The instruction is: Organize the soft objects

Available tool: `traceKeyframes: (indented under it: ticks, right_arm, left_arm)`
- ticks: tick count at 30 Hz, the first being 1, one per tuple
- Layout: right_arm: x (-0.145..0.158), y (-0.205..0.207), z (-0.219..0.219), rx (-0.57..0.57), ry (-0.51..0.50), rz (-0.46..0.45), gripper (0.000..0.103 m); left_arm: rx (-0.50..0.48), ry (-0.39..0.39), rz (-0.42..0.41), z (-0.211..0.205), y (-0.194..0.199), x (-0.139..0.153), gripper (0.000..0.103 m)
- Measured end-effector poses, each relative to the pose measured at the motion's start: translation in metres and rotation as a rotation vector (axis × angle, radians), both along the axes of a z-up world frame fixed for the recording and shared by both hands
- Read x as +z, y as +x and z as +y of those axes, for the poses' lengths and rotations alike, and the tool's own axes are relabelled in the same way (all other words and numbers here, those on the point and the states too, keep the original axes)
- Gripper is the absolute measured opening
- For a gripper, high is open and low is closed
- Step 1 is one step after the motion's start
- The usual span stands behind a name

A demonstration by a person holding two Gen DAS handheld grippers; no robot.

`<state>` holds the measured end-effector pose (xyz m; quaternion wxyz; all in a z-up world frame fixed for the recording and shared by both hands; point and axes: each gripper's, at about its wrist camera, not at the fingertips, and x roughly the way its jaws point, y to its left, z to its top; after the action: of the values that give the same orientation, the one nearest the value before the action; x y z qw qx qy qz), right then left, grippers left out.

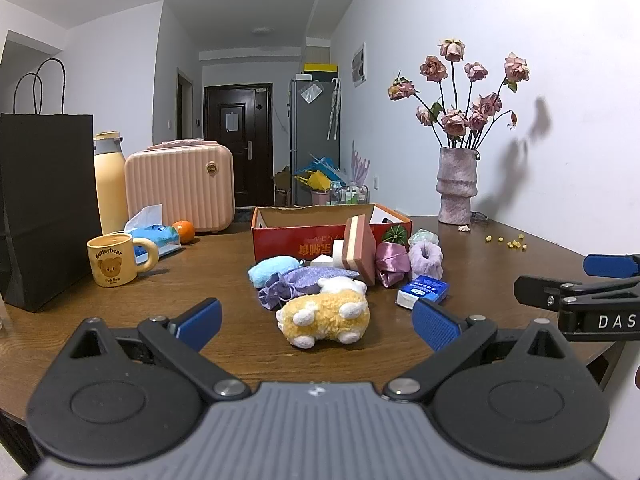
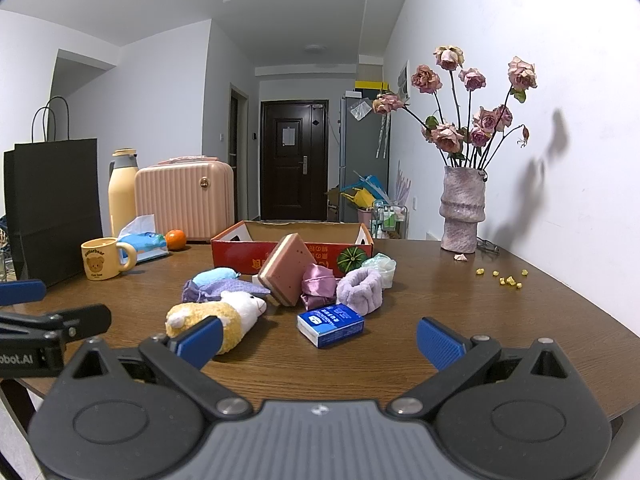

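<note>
A pile of soft things lies on the wooden table in front of a red cardboard box [image 1: 298,240] [image 2: 240,258]. It holds a yellow-white plush sheep [image 1: 324,314] [image 2: 218,316], a blue plush [image 1: 272,270], a purple pouch [image 1: 296,280], a pink sponge block [image 1: 362,250] [image 2: 286,276], a pink satin scrunchie [image 1: 392,262] [image 2: 318,284] and a lilac fluffy scrunchie [image 1: 426,258] [image 2: 360,290]. A blue tissue pack [image 1: 422,290] [image 2: 330,324] lies nearest. My left gripper [image 1: 316,322] is open just before the sheep. My right gripper [image 2: 318,340] is open, just before the tissue pack.
A bear mug [image 1: 116,260], a tissue packet [image 1: 154,234], an orange [image 1: 184,231], a yellow bottle [image 1: 110,184], a pink case [image 1: 180,186] and a black bag [image 1: 44,204] stand at the left. A vase of roses [image 1: 456,186] stands at the back right, yellow bits [image 1: 508,242] beside it.
</note>
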<state>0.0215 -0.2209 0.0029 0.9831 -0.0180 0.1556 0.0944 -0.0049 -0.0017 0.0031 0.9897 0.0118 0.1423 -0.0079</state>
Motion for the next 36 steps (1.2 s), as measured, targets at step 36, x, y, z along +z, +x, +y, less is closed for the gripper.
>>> traceKeyframes:
  ticks: [36]
  right_arm:
    - [0.0006,0.0024,-0.0023,-0.001,0.003,0.005,0.103]
  left_arm:
    - [-0.002,-0.003,-0.007,-0.0012,-0.0033,0.002,0.103]
